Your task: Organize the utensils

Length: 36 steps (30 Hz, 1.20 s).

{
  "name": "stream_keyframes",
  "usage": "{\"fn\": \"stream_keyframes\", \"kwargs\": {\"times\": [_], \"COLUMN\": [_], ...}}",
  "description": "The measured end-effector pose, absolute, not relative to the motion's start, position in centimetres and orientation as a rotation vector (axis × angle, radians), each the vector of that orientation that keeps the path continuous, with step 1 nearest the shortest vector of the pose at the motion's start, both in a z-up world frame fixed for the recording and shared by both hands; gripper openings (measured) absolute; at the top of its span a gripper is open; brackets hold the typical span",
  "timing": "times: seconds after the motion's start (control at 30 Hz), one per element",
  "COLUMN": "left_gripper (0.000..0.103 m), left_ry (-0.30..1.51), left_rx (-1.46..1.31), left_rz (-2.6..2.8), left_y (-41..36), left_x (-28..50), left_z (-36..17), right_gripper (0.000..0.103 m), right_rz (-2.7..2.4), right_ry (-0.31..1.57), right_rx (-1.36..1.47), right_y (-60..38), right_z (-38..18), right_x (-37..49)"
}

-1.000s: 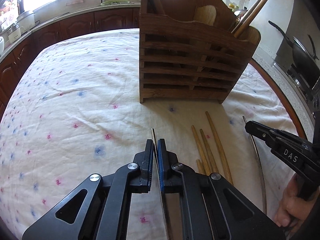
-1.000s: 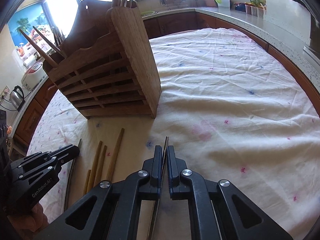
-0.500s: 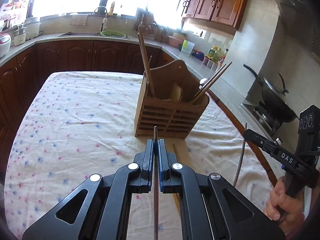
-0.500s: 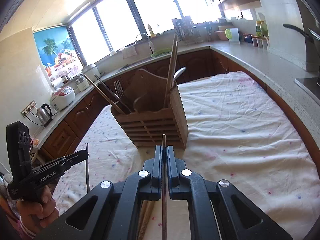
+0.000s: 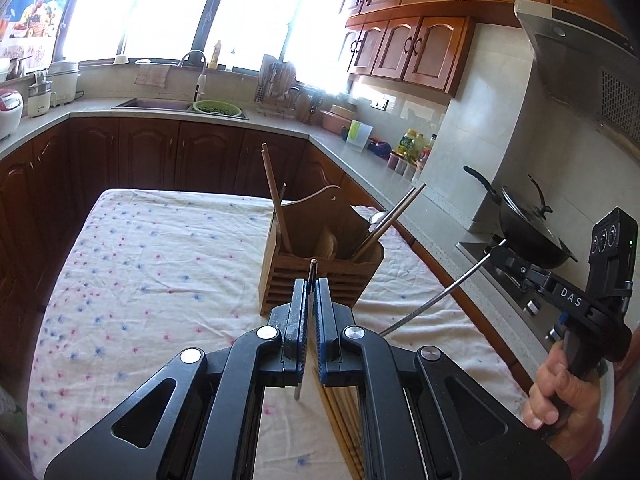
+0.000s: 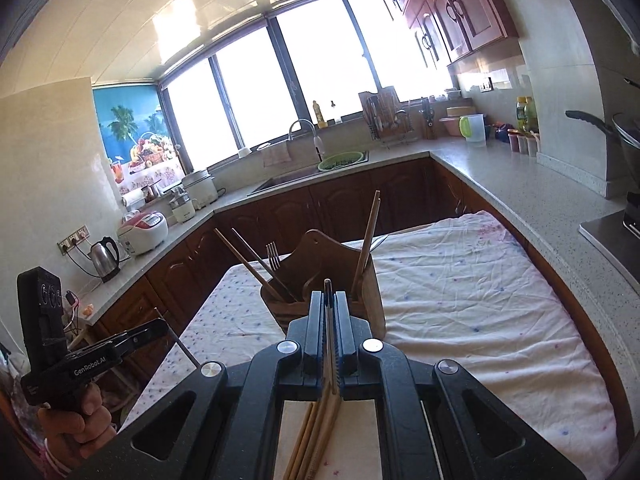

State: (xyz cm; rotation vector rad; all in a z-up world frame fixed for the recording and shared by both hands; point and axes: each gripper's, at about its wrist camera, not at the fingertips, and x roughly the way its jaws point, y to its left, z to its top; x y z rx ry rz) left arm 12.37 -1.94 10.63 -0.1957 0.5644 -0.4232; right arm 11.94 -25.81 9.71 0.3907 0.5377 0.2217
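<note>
Since both grippers are already loaded, this bit is all about the drop. The left gripper (image 5: 311, 300) is pinched tight on a thin metal chopstick (image 5: 309, 280), tip poking just past the pads and aimed at the wooden utensil holder (image 5: 320, 276) below. The right gripper (image 6: 329, 320) is clamped on a second metal chopstick (image 5: 434, 298), which in the left view slants down from its jaws toward the floral tablecloth (image 5: 160, 264).

My take on doing this well: get each stick close to upright over an open compartment, go in one at a time so the two don't cross, and only let go once the tip is past the rim. Thin steel will slide or bounce off the slats otherwise.

Counting things: two metal chopsticks, one per gripper. A bundle of wooden chopsticks (image 6: 316, 432) lies on the cloth under the grippers, at least three, can't tell exactly. In the holder: two dark sticks leaning left (image 6: 248, 260), a fork (image 6: 273, 254), two lighter chopsticks (image 6: 370, 232) leaning right.
</note>
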Motion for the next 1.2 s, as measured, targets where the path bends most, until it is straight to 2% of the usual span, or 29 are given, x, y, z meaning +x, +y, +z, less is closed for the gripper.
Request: {"fn": "stream_keyframes", "kwargs": {"times": [0.8, 0.97, 1.0, 1.03, 1.1, 1.2], "left_gripper": [0.0, 0.0, 0.003, 0.012, 0.02, 0.02], "left_ry": [0.454, 0.566, 0.607, 0.643, 0.707, 0.81], "left_rx": [-0.157, -0.165, -0.17, -0.173, -0.164, -0.147], "left_rz": [-0.408, -0.37, -0.356, -0.342, -0.301, -0.259], "left_y": [-2.1, -1.6, -1.5, -1.5, -1.5, -1.9], "left_x": [14.4, 16.7, 17.5, 18.4, 20.1, 22.8], "left_z": [14.6, 11.5, 10.3, 9.2, 6.6, 2.4], "right_gripper": [0.004, 0.004, 0.004, 0.004, 0.004, 0.004], "right_rz": [0.225, 0.225, 0.227, 0.228, 0.228, 0.233], "right_ry": [0.446, 0.443, 0.446, 0.451, 0.455, 0.458], "right_rx": [0.353, 0.363, 0.37, 0.374, 0.383, 0.395], "right_y": [-25.5, -25.7, -25.8, -25.8, -25.9, -26.2], "right_z": [13.9, 13.7, 13.5, 13.4, 13.1, 12.9], "right_x": [14.4, 14.1, 14.1, 14.1, 13.9, 13.6]}}
